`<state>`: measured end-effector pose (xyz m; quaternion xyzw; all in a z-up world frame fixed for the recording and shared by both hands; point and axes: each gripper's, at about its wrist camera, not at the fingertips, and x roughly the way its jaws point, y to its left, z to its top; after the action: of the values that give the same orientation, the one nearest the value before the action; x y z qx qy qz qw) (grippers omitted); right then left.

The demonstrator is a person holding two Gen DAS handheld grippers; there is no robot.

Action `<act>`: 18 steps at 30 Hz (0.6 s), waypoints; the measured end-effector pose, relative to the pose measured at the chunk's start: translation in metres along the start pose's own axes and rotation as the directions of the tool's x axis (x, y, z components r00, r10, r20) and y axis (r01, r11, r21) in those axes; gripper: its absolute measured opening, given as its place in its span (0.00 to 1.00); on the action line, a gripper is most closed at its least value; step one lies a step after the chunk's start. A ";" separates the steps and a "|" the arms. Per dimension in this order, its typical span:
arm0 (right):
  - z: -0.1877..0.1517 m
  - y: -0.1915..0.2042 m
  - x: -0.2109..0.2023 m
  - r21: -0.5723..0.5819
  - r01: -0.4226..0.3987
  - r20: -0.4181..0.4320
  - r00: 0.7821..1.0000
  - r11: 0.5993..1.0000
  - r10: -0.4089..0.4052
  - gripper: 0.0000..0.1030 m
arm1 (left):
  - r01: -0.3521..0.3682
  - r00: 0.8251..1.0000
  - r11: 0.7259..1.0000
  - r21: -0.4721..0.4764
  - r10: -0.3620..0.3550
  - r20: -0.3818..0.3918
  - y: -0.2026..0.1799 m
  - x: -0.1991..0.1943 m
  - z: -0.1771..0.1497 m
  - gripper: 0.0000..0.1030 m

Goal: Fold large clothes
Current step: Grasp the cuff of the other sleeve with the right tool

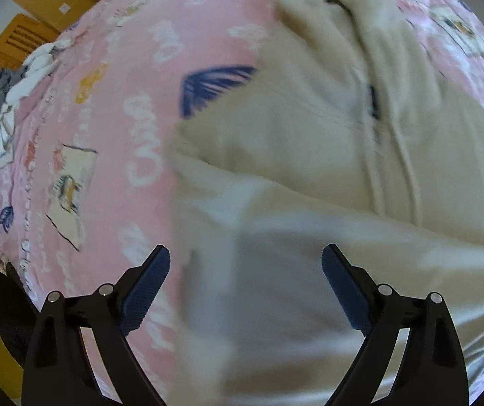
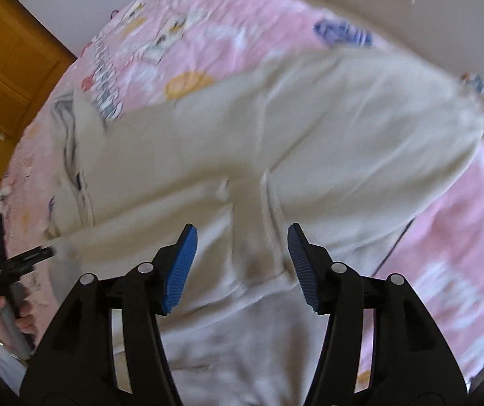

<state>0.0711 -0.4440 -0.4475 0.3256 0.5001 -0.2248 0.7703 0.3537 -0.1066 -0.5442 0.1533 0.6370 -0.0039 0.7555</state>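
Observation:
A large cream zip-up hoodie lies spread on a pink patterned bedsheet. In the left wrist view its lower part is folded up over the body, blurred. My left gripper is open and empty, just above the folded edge near the garment's left side. The hoodie also shows in the right wrist view, with a sleeve reaching to the far right. My right gripper is open and empty above a crease in the cloth. The left gripper shows at the left edge of the right wrist view.
A pile of grey and white clothes lies at the bed's far left edge. Wooden furniture stands beyond the bed. The pink sheet lies bare to the right of the hoodie.

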 end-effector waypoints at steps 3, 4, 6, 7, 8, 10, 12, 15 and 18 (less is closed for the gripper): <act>-0.017 -0.003 0.026 -0.010 0.052 -0.055 0.997 0.999 -0.053 0.53 | 0.023 0.998 1.000 -0.002 -0.023 -0.065 -0.025 0.012 -0.014 0.86; -0.023 -0.004 0.033 -0.016 0.075 -0.071 0.995 0.997 -0.076 0.53 | 0.012 0.997 1.000 0.004 -0.011 -0.081 -0.033 0.018 -0.020 0.86; -0.028 -0.012 0.047 -0.017 0.118 -0.105 0.987 0.993 -0.119 0.53 | -0.014 0.994 1.000 0.016 0.016 -0.105 -0.044 0.027 -0.028 0.86; -0.028 -0.016 0.050 -0.014 0.137 -0.111 0.984 0.991 -0.137 0.53 | -0.032 0.993 0.999 0.023 0.034 -0.112 -0.049 0.032 -0.031 0.86; -0.029 -0.023 0.052 -0.002 0.158 -0.117 0.981 0.987 -0.158 0.53 | -0.057 0.992 0.998 0.034 0.060 -0.114 -0.054 0.038 -0.033 0.86; -0.029 -0.036 0.059 0.029 0.162 -0.140 0.978 0.986 -0.157 0.55 | -0.091 0.988 0.995 0.046 0.096 -0.117 -0.058 0.045 -0.034 0.88; -0.025 -0.043 0.059 0.067 0.121 -0.167 0.980 0.990 -0.108 0.55 | -0.114 0.985 0.992 0.053 0.120 -0.123 -0.060 0.044 -0.032 0.88; -0.011 -0.055 0.034 0.109 0.099 -0.122 0.989 0.989 -0.085 0.56 | -0.139 0.982 0.987 0.083 0.148 -0.116 -0.068 0.032 -0.030 0.83; 0.014 -0.097 -0.005 0.236 0.036 -0.027 0.999 0.971 -0.030 0.57 | -0.117 0.988 0.988 0.100 0.126 -0.093 -0.080 0.009 -0.025 0.82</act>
<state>0.0130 -0.5208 -0.4657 0.4092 0.4842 -0.2918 0.7162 0.3153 -0.1755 -0.5749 0.2274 0.6622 0.0197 0.7137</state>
